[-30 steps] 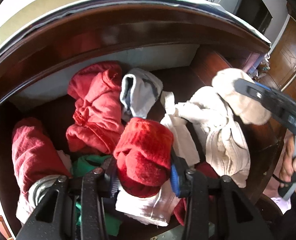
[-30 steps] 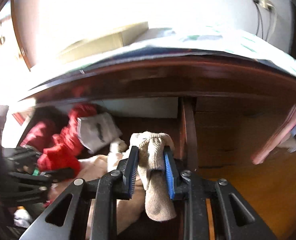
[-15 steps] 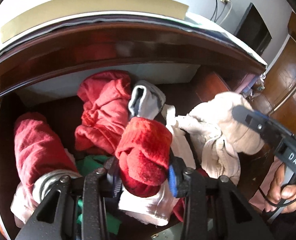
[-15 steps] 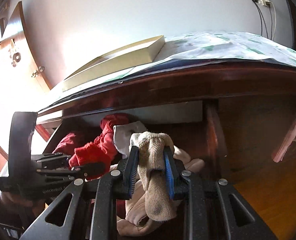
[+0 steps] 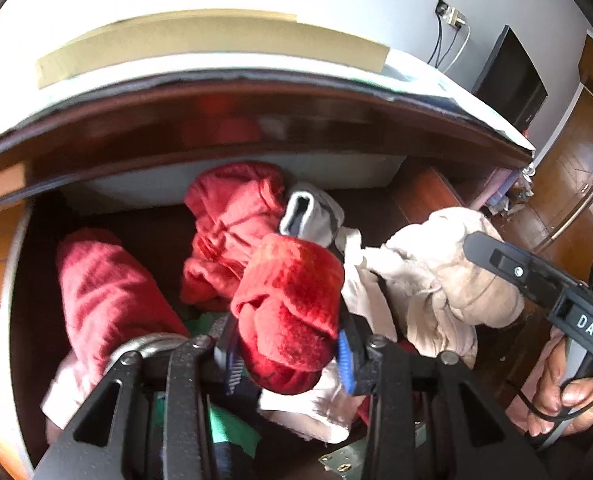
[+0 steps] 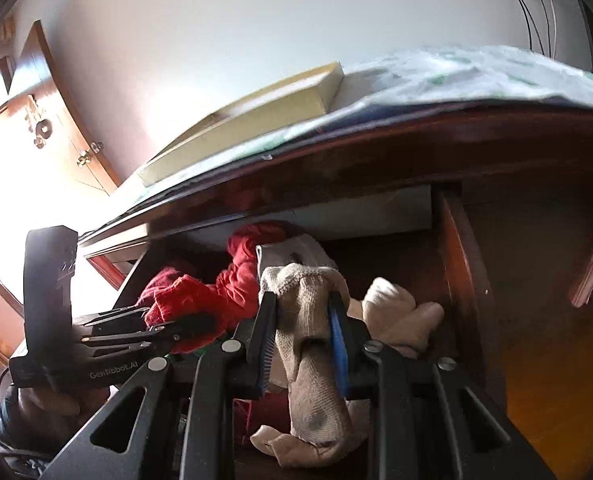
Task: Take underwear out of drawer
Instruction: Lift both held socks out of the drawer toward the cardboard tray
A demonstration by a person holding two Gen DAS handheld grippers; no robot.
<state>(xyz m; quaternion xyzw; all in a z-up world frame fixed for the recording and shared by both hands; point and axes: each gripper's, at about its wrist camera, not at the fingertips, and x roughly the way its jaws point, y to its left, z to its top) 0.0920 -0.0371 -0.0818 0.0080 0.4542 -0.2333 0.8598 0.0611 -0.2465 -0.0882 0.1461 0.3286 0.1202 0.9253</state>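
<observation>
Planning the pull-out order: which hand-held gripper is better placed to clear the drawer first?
Probably right: the right hand-held gripper holds the beige garment by the drawer side wall; the left hand-held gripper grips the red garment over the pile.

I'm working in a home bedroom: dark wooden dresser (image 5: 256, 120) with an open drawer (image 5: 424, 196) stuffed with clothes (image 5: 232, 216), cloth-covered top with a flat box (image 6: 256, 120). Wood-panel doors (image 5: 576, 152), plain wall, socket with cables (image 5: 450, 16).

"DAS" on the right gripper (image 5: 492, 264) body, "GenRobot.AI" on the left gripper (image 6: 176, 326) body
</observation>
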